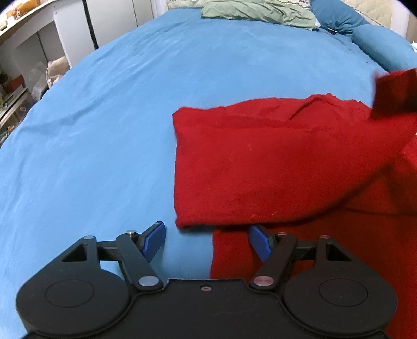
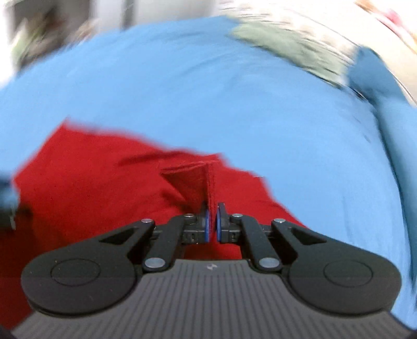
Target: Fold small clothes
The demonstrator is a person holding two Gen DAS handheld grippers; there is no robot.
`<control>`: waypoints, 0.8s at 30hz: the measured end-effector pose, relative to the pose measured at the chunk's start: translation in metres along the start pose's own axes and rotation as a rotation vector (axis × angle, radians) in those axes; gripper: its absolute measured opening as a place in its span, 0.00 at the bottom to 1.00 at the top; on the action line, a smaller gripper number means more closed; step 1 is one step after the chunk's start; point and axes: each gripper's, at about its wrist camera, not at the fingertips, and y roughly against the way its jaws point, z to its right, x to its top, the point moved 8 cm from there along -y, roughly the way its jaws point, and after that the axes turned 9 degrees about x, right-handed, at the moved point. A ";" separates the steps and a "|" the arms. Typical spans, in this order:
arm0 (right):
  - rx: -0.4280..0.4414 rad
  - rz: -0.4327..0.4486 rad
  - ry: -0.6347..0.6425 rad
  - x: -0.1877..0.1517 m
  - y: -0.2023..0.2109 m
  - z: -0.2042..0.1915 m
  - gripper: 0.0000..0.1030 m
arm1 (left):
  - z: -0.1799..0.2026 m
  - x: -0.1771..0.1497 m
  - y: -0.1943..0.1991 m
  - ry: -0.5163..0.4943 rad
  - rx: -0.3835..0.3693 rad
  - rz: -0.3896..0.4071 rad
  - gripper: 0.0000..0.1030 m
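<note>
mid-fold, looks like. the right gripper (image 2: 213, 221) has its pads nearly together with a hemmed edge of the red garment (image 1: 260, 167) pinched between them, and that edge stands up as a small peak just ahead of the fingertips. the right wrist view is smeared, so the hand is probably swinging the edge over. the left gripper (image 1: 207, 241) hangs low at the near edge of the cloth, jaws spread wide, nothing between them; its right pad is over red cloth, its left over bare blue bedsheet (image 1: 104, 130). whether it touches the fabric i cannot tell.

next move, my guess: carry the pinched edge across and lay it on the lower layer, corners matched, then let go. the free left gripper could pin the near layer so it does not drag.

the garment is a soft knit-looking red piece lying on the sheet, near the person. one flap is already lying over a lower layer with a fairly straight left edge; a ridge wrinkles its far side. limp stuff, likely to slump if let go early.

farther off, a crumpled green cloth (image 1: 258, 13) and a blue pillow (image 1: 336, 15) sit at the far end of the bed, well apart from the work.
</note>
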 end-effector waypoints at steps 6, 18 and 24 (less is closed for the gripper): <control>-0.074 0.059 -0.349 -0.026 0.039 0.083 0.20 | 0.010 0.010 -0.007 0.017 -0.010 0.013 0.61; -0.064 0.119 -0.653 -0.094 0.049 0.119 0.20 | 0.007 0.001 -0.001 -0.002 0.056 0.006 0.11; -0.073 0.012 -0.708 -0.151 0.039 0.112 0.35 | 0.002 0.000 0.002 -0.023 0.075 -0.029 0.21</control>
